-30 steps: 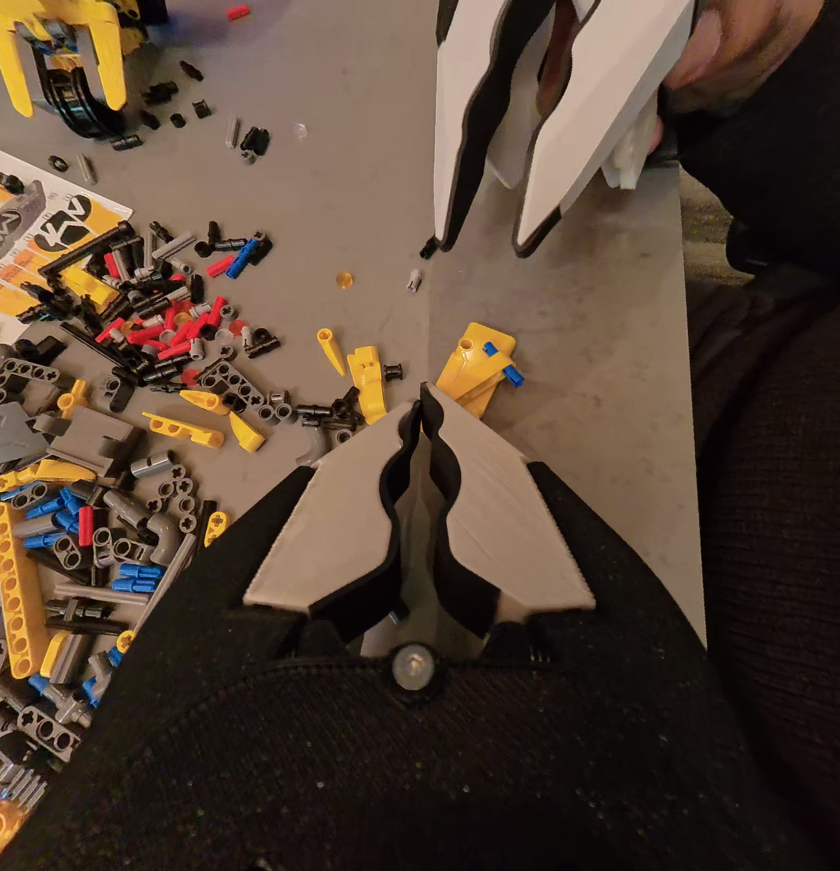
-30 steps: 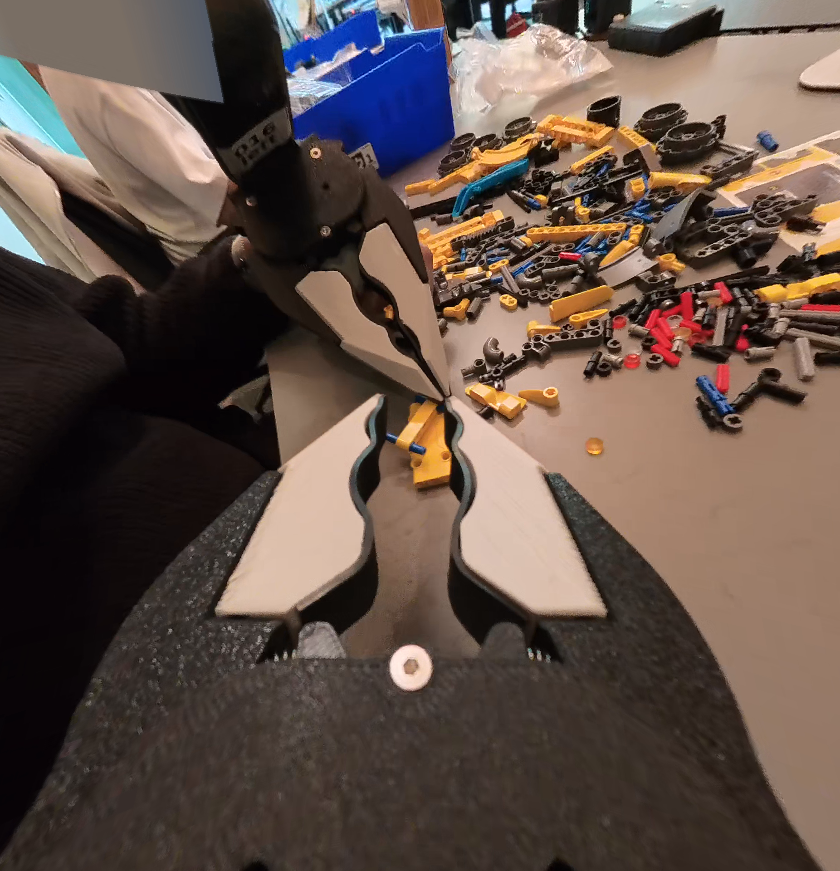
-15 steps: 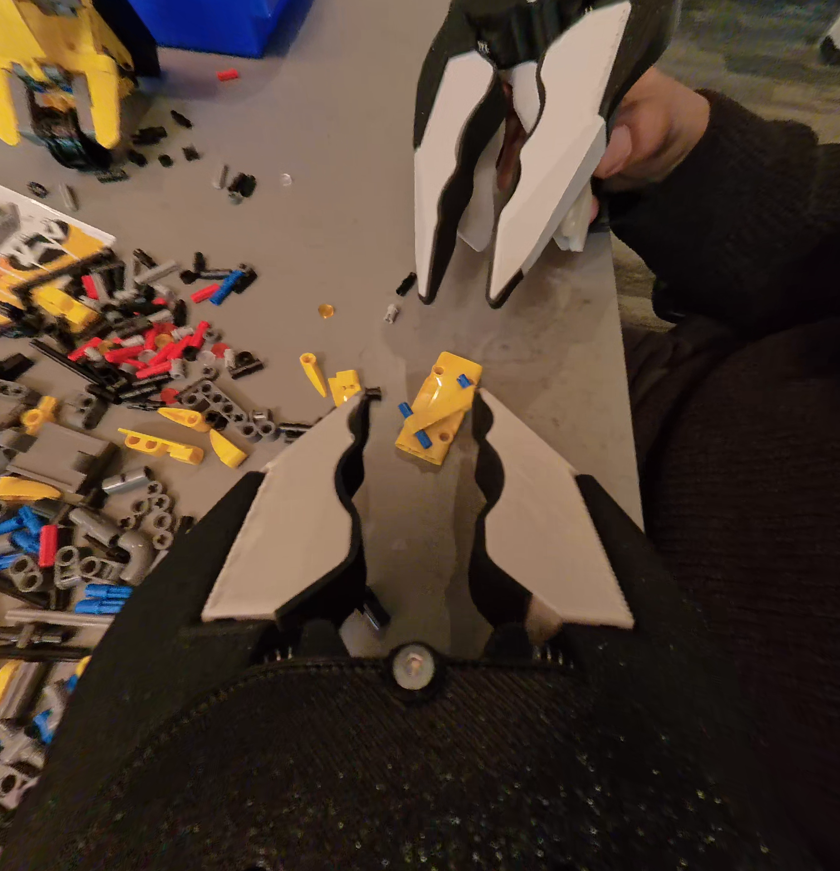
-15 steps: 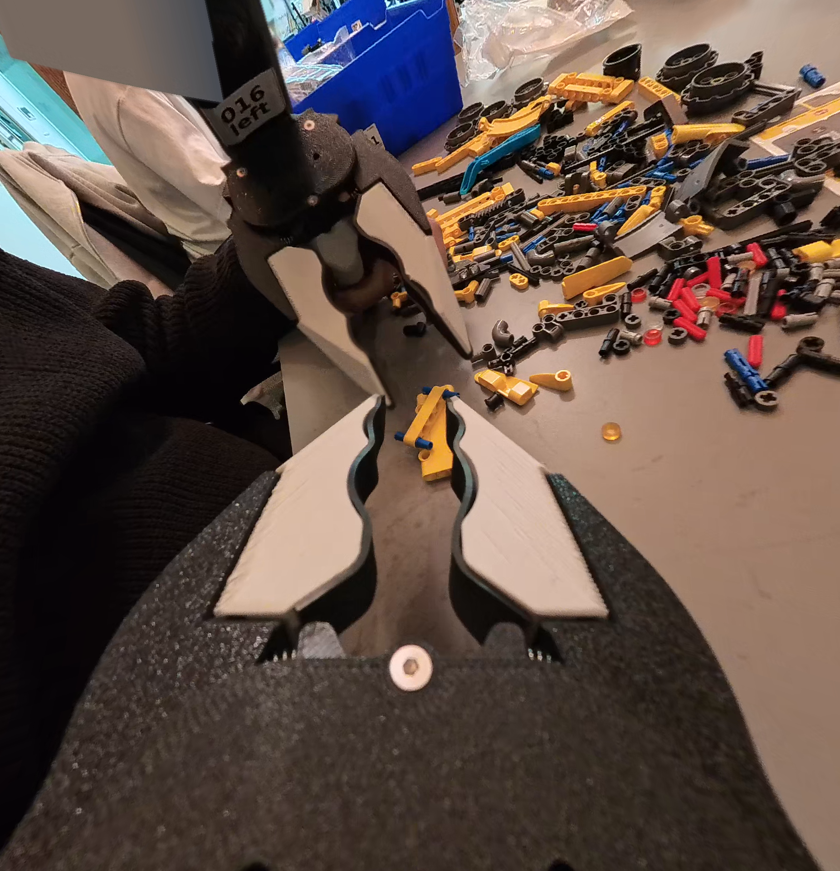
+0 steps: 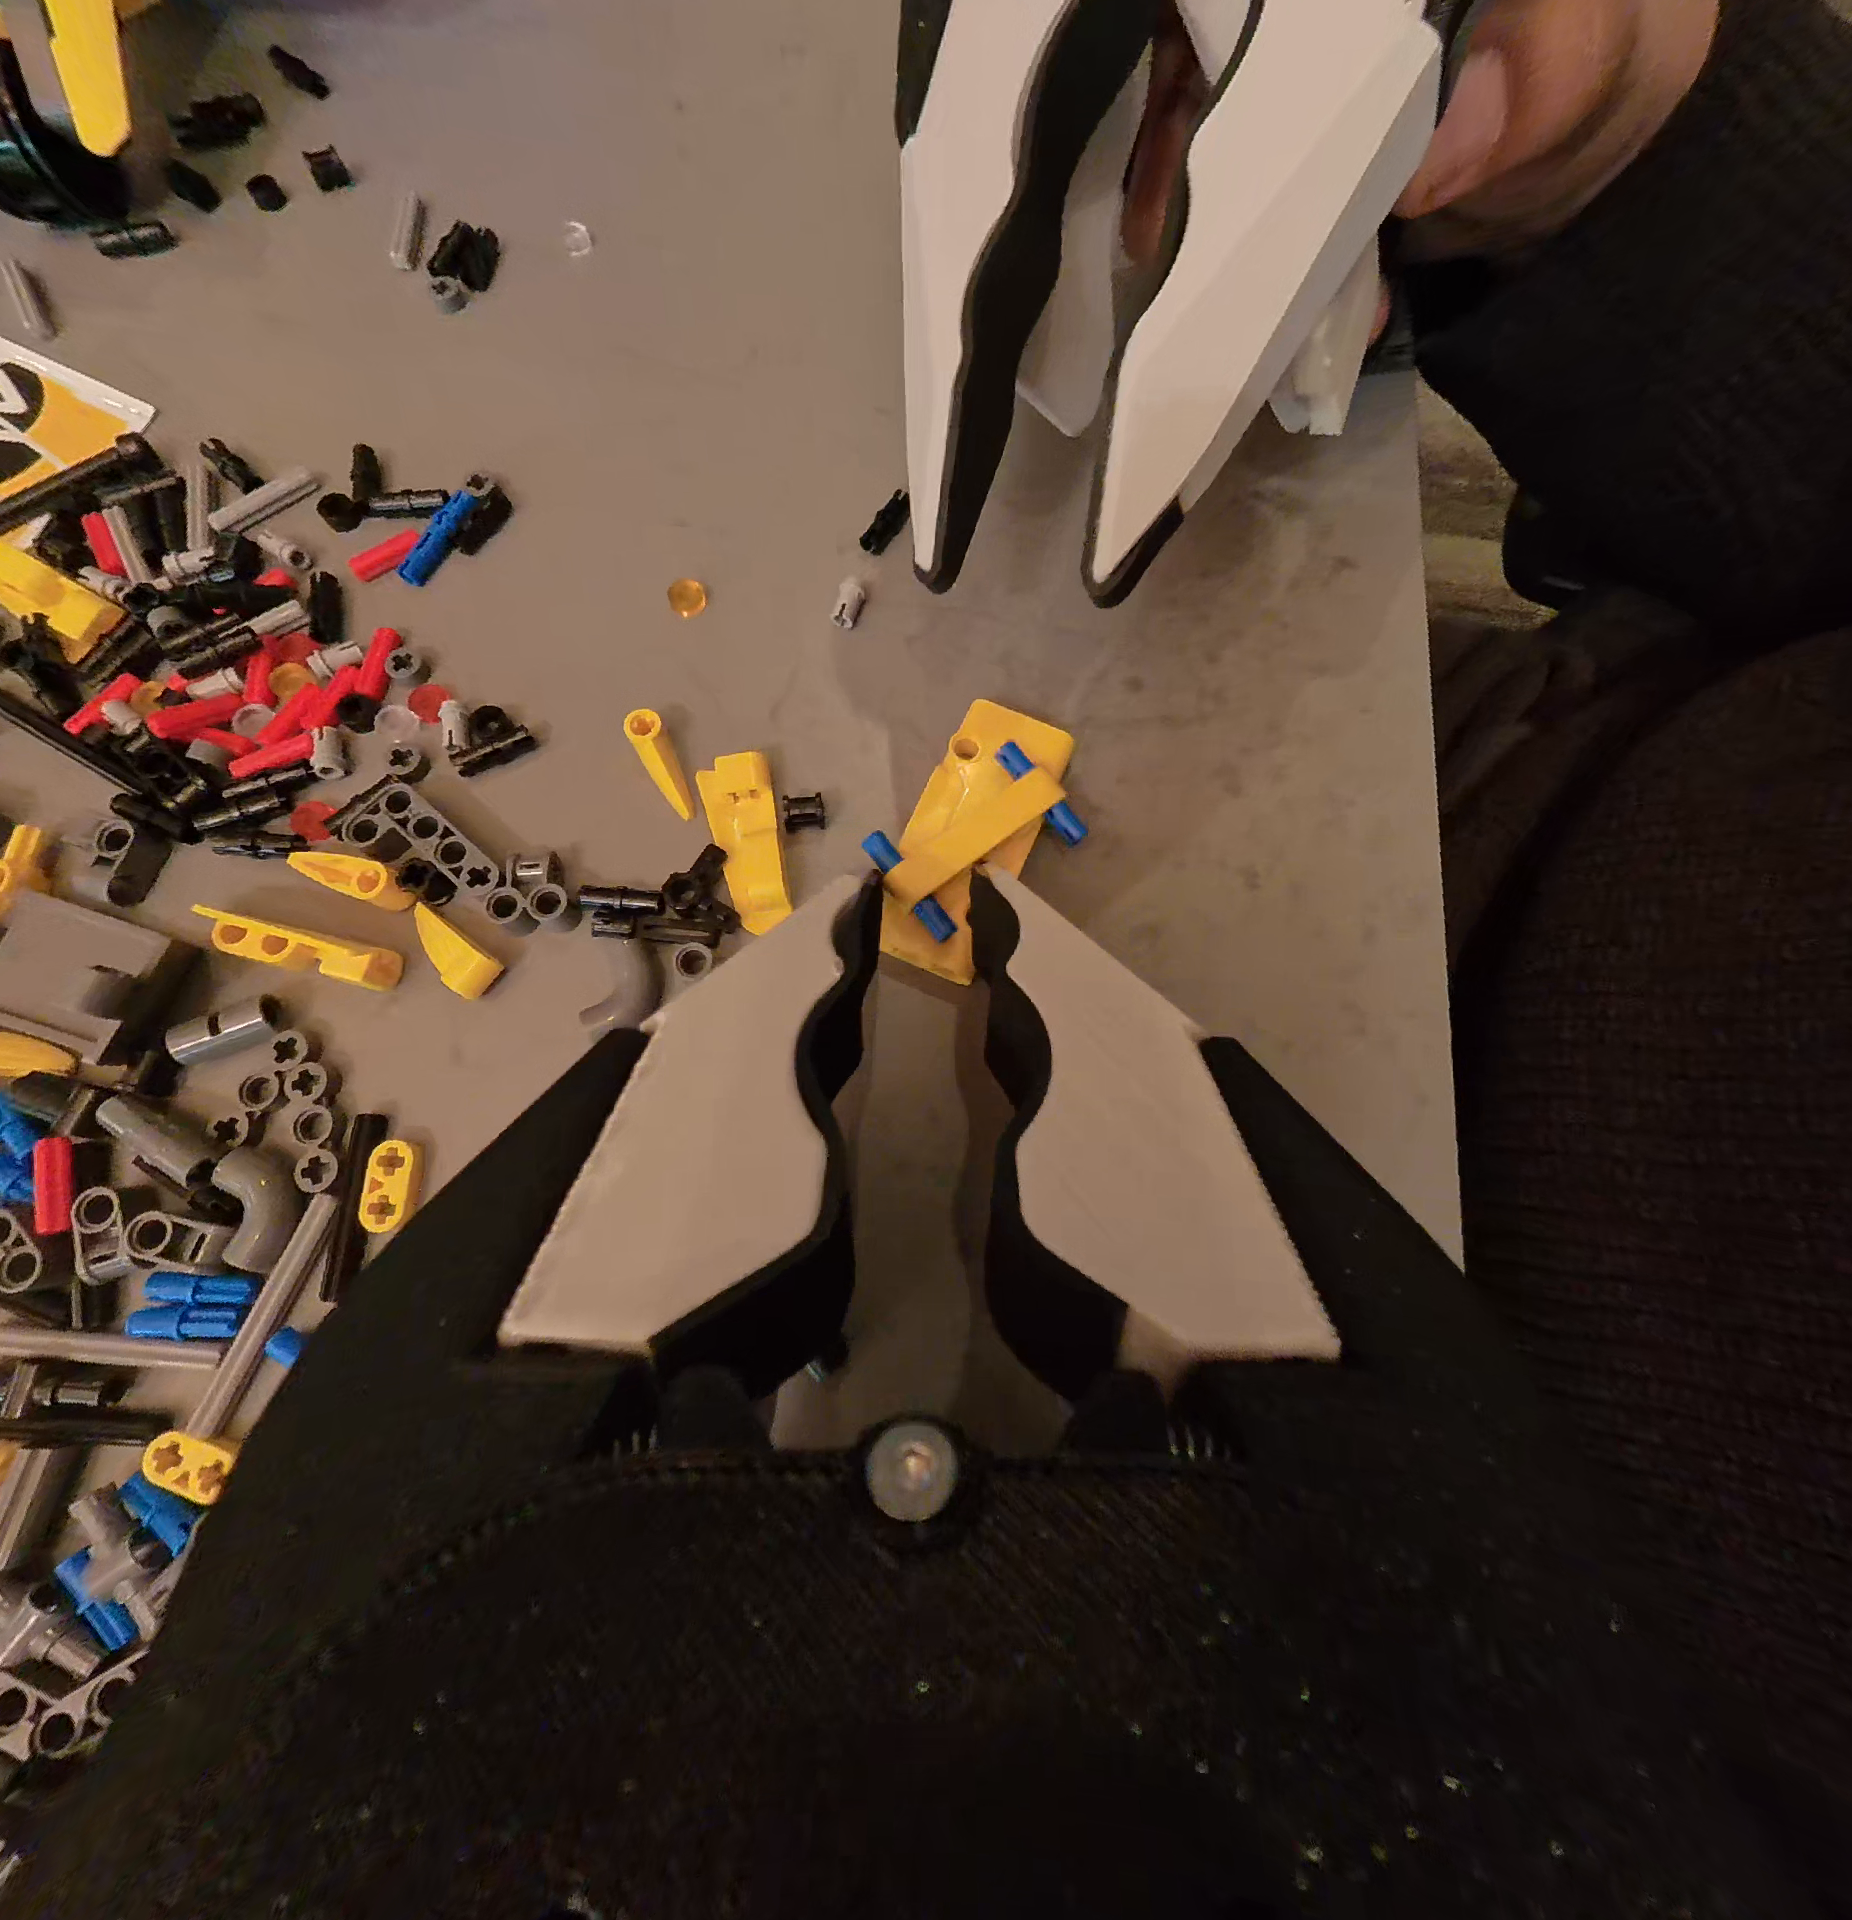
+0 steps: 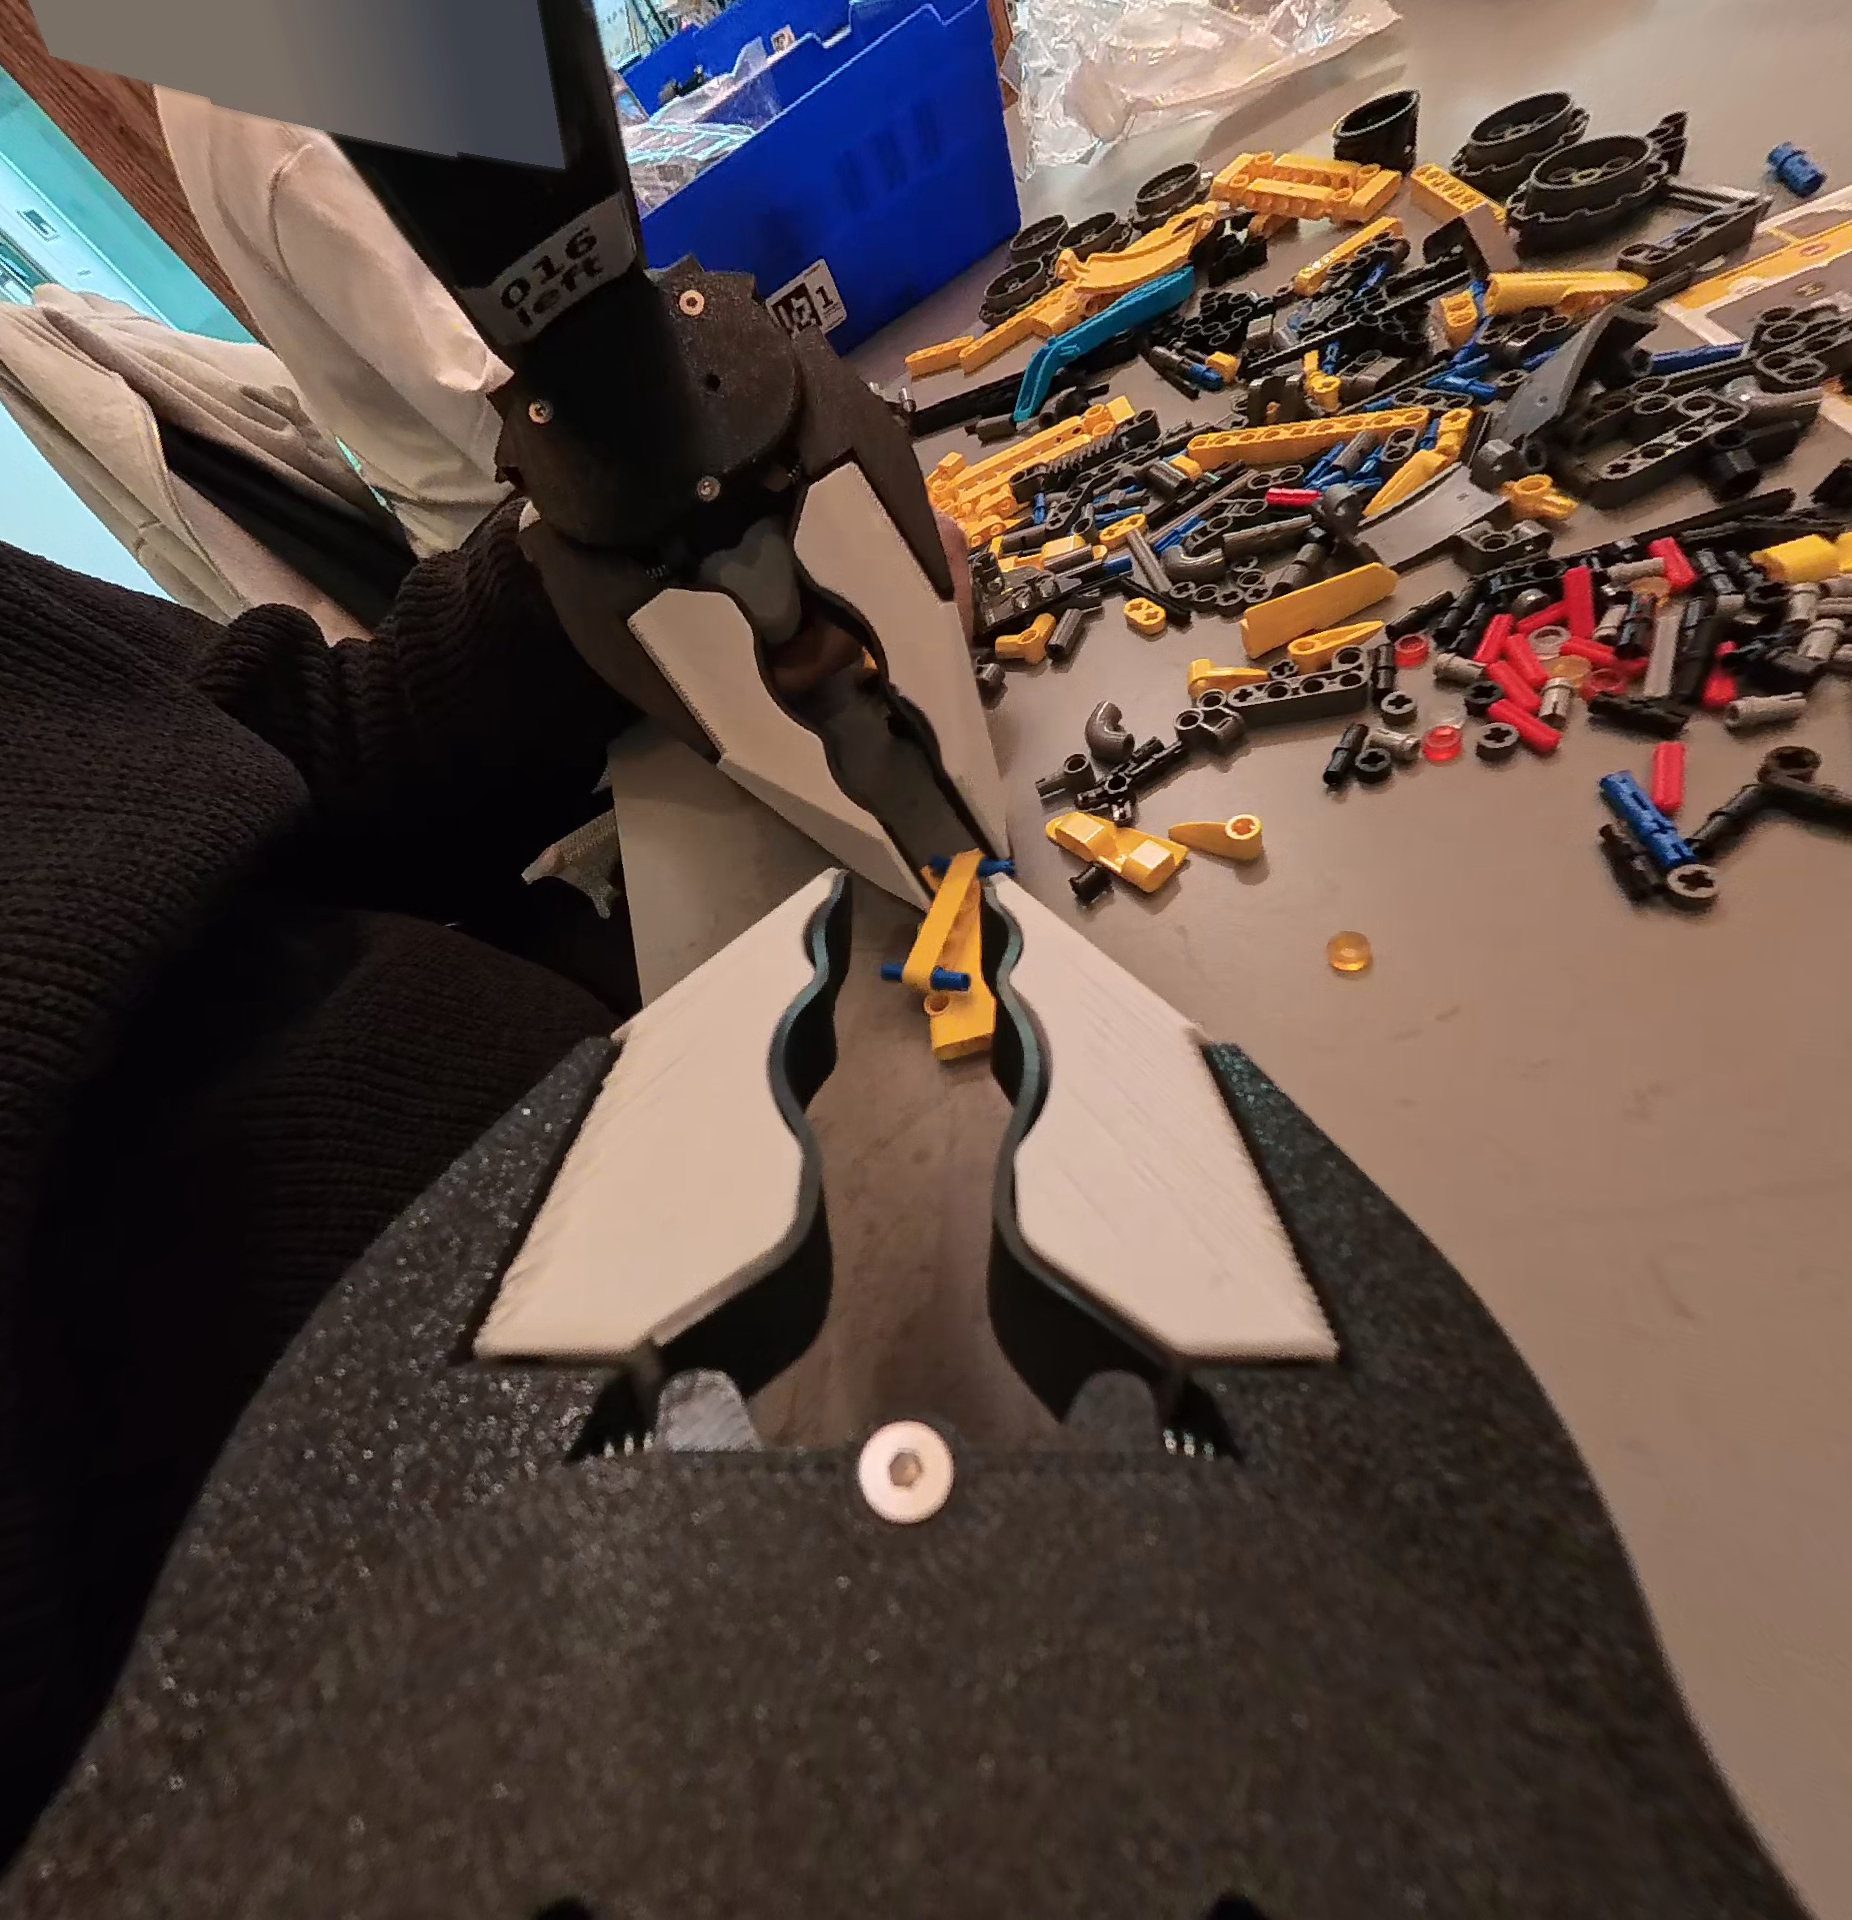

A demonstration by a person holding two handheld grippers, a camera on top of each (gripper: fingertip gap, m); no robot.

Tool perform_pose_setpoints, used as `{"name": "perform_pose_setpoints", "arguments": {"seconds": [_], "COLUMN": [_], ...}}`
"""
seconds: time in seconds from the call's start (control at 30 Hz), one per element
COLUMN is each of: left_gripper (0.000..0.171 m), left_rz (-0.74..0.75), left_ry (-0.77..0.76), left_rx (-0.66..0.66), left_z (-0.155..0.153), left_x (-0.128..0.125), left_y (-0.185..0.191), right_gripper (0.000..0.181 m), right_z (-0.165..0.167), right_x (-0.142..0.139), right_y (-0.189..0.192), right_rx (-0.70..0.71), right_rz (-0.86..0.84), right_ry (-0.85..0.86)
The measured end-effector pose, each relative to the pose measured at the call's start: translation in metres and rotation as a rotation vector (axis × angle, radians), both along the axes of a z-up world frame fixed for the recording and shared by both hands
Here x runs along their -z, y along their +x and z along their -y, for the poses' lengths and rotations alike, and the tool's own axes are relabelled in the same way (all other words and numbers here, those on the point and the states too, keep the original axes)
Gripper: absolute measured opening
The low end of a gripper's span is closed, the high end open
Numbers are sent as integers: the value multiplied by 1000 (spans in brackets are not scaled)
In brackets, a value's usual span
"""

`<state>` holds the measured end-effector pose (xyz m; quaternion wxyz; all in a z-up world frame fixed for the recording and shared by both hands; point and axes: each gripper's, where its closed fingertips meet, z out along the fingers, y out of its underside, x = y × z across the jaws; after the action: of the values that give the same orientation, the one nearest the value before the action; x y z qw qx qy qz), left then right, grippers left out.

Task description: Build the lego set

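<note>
A small yellow assembly point(image 5: 989, 800) with blue pins lies on the grey table near its right edge. My left gripper point(image 5: 924, 881) has its jaws closed in on the near end of it, with both fingertips touching it. The right wrist view shows that gripper point(image 6: 958, 873) pinching the far end of the assembly point(image 6: 953, 997). My right gripper point(image 6: 917, 888) is open and empty. In the left wrist view it point(image 5: 1021, 590) hangs above the table, just beyond the assembly and apart from it.
A pile of loose black, grey, red, blue and yellow parts point(image 5: 226, 727) covers the table's left side. A yellow part point(image 5: 745, 842) and an orange stud point(image 5: 686, 600) lie near the assembly. A blue bin point(image 6: 849, 187) stands behind. The table edge point(image 5: 1431, 831) runs close on the right. The gap from one gripper's tips to the other's is roughly 5 centimetres. From the right gripper's tips to the orange stud point(image 5: 686, 600) is close to 7 centimetres.
The left gripper went from shut beside the assembly to wide open, then closed in on its near end. The assembly has turned on the table. The right gripper stayed open above.
</note>
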<state>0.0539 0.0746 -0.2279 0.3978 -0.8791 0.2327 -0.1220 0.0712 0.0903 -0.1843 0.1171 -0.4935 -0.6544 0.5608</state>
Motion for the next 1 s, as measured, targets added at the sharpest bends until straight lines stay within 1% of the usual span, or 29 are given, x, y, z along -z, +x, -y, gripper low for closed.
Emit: {"name": "perform_pose_setpoints", "arguments": {"seconds": [0.03,0.2,0.23,0.27,0.37,0.47,0.57,0.63,0.7,0.77,0.87,1.0], "left_gripper": [10,10,10,10,10,10,10,10,10,10,10,10], "left_rz": [2,30,26,15,-24,-45,-87,-96,-102,-119,-100,-101], "left_ry": [3,93,117,148,272,390,459,466,432,438,438,444], "left_rx": [1,-27,-37,-46,-61,-69,-92,-86,-78,-75,-70,-65], "left_z": [0,-6,-8,-10,-16,-19,-21,-21,-21,-21,-20,-20], "left_x": [-1,-15,-18,-22,-38,-55,-64,-64,-57,-56,-58,-58], "left_y": [0,-5,-7,-9,-11,-10,-15,-14,-13,-12,-9,-8], "right_gripper": [24,24,27,30,30,28,27,28,27,21,11,7], "right_z": [0,-1,-3,-5,-16,-25,-23,-20,-17,-16,-14,-9], "right_x": [0,-2,-5,-10,-29,-28,-24,-21,-21,-22,-23,-25], "right_y": [0,0,0,0,-2,-6,-8,-9,-10,-11,-10,-7], "right_rx": [0,4,12,25,73,117,117,108,106,108,91,54], "right_rz": [1,-7,-19,-42,-119,-92,-46,-21,-23,-26,-31,-31], "right_ry": [1,-12,-30,-63,-221,-279,-324,-344,-339,-336,-342,-365]}}
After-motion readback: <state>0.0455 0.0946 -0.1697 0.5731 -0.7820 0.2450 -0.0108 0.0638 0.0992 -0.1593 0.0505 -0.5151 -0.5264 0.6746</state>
